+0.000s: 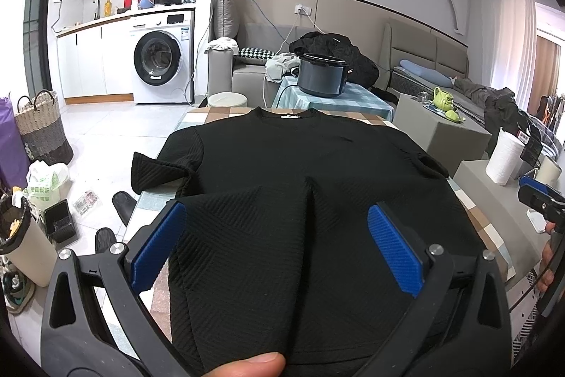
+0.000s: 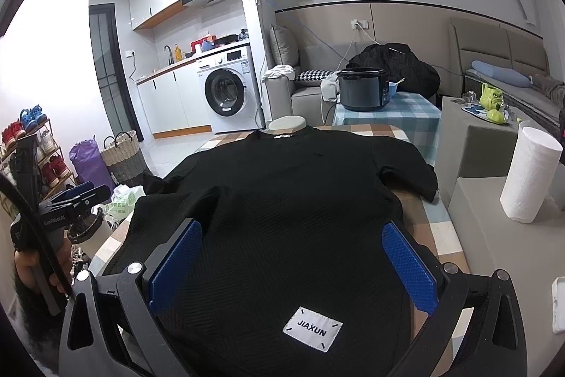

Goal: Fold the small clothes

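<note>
A black textured short-sleeved T-shirt (image 1: pixel 300 158) lies spread on a checkered table (image 1: pixel 226 113), collar at the far end. Its near hem is bunched into a fold between my left gripper's blue pads. My left gripper (image 1: pixel 275 225) is open above this hem; a fingertip shows at the bottom edge. In the right wrist view the same shirt (image 2: pixel 282 200) shows a white JIAXUN label (image 2: pixel 312 329) near the hem. My right gripper (image 2: pixel 293 246) is open over the shirt's near right part. The left gripper (image 2: pixel 76 196) shows at the left, the right gripper (image 1: pixel 540 196) at the far right.
A white paper towel roll (image 2: pixel 529 172) stands on a grey block right of the table. A dark rice cooker (image 2: pixel 365 87) sits on a checked side table beyond. A wicker basket (image 1: pixel 40 126), bags and slippers lie on the floor at left. A green mug (image 2: pixel 491 96) stands at right.
</note>
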{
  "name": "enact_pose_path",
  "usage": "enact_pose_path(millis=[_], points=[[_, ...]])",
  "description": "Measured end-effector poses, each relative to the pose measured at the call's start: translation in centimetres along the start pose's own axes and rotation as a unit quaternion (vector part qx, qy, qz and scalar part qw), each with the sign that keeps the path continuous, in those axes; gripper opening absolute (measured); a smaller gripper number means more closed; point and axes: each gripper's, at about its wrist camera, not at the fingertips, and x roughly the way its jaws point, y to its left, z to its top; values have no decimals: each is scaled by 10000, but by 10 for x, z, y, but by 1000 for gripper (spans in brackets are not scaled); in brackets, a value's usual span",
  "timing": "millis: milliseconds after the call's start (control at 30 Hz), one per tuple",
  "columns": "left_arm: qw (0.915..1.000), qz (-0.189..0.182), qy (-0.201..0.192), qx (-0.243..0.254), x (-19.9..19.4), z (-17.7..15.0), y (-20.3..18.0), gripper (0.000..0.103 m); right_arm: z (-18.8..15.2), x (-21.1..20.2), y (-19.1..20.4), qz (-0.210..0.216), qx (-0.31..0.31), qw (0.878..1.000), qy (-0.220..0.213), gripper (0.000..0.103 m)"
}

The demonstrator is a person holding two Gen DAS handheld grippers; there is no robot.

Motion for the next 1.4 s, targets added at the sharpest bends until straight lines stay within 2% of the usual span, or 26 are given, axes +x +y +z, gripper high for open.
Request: enact_pose_path(millis=[167, 533, 767, 867, 1000, 1133, 1333, 1400], points=[[10000, 12, 79, -24, 4, -1, 2, 103, -3, 4, -3, -22, 8, 10000, 59, 103], [9990, -33, 321, -305, 47, -5, 31, 103, -2, 30, -14, 82, 281, 9992, 265, 103], [9966, 45, 658, -503, 77, 6, 49, 103, 14, 62, -16, 103, 393, 9980, 478, 103], [9944, 95, 790, -689, 89, 13, 59, 103, 25, 66, -26, 182, 757, 9960, 428, 103], [9921, 100, 815, -952, 100, 23, 76, 103, 35, 70, -53, 449, 1511, 9872, 251, 103], [9905, 235, 831, -1070, 113, 33, 91, 103, 46, 82, -81, 121, 2010, 9794, 131, 103], [9863, 322, 917, -1332, 138, 49, 113, 103, 64, 116, -139, 57, 3243, 9458, 163, 103], [9854, 358, 912, -1391, 147, 53, 119, 103, 69, 129, -155, 56, 3521, 9358, 165, 98]])
